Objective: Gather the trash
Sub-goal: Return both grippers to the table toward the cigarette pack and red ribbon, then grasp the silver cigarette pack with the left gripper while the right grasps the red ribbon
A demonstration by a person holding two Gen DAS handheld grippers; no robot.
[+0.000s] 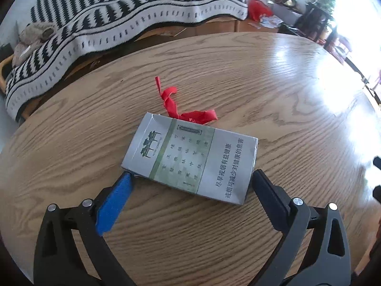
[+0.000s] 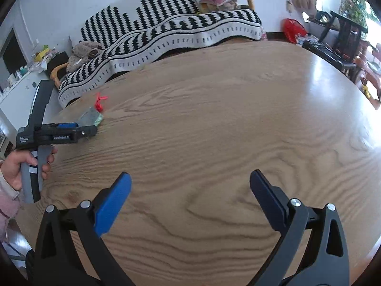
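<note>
Looking down the left gripper (image 1: 191, 175) first: its jaws are spread wide on either side of the near edge of a flattened grey cigarette pack (image 1: 190, 159) lying on the wooden table (image 1: 273, 95), blue pad at one corner, black pad just beside the other, not squeezing yet as far as I can tell. A twisted scrap of red ribbon (image 1: 176, 106) sits right behind the pack, touching it or nearly. Over on the right gripper (image 2: 190, 181) view, the jaws are wide open too, holding nothing, hovering over bare wood well away from the trash. You can see the person's hand (image 2: 16, 166) on the other tool's handle. So I'd say nothing's collected yet: pack and ribbon both left, and no bin in sight.
</note>
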